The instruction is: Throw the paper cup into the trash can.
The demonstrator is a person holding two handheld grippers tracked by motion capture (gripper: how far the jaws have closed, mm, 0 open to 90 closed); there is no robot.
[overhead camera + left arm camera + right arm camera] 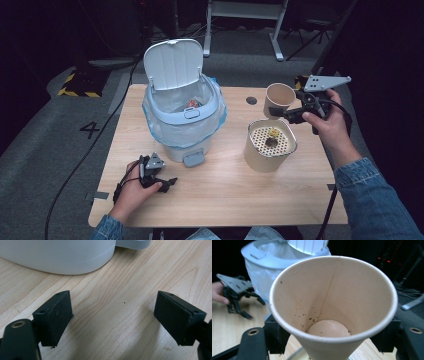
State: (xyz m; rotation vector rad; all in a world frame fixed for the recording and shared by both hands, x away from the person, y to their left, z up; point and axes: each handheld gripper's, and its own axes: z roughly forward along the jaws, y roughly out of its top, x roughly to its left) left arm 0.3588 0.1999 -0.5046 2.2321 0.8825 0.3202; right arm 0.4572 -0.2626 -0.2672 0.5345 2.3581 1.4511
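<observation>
Item 1, right gripper (pixel 283 114): I had its two black jaws pinching a paper cup (pixel 332 305), one pad on each side of the cup's wall below the rim. The cup sat between the fingers, held off the table, mouth tipped toward the gripper's camera; dark specks clung to its inner wall and its bottom looked empty.

Item 2, round canister (pixel 270 145): stood on the table (pixel 225 185) just below and in front of the right fingertips, topped by a perforated strainer lid carrying a small yellowish scrap.

Item 3, left gripper (pixel 167 183): rested low on the table in my left hand (pixel 132 192), jaws spread wide with only bare wood between the pads (pixel 53 315).

Item 4, pedal bin (pixel 182 117): white, lid raised, lined with a pale blue bag; its base stood just ahead of the left fingertips, apart from them, and well to the left of the right fingers. A small orange item lay inside the bag.

Item 5, dark round mark (pixel 251 100): on the tabletop, just left of the held cup.
</observation>
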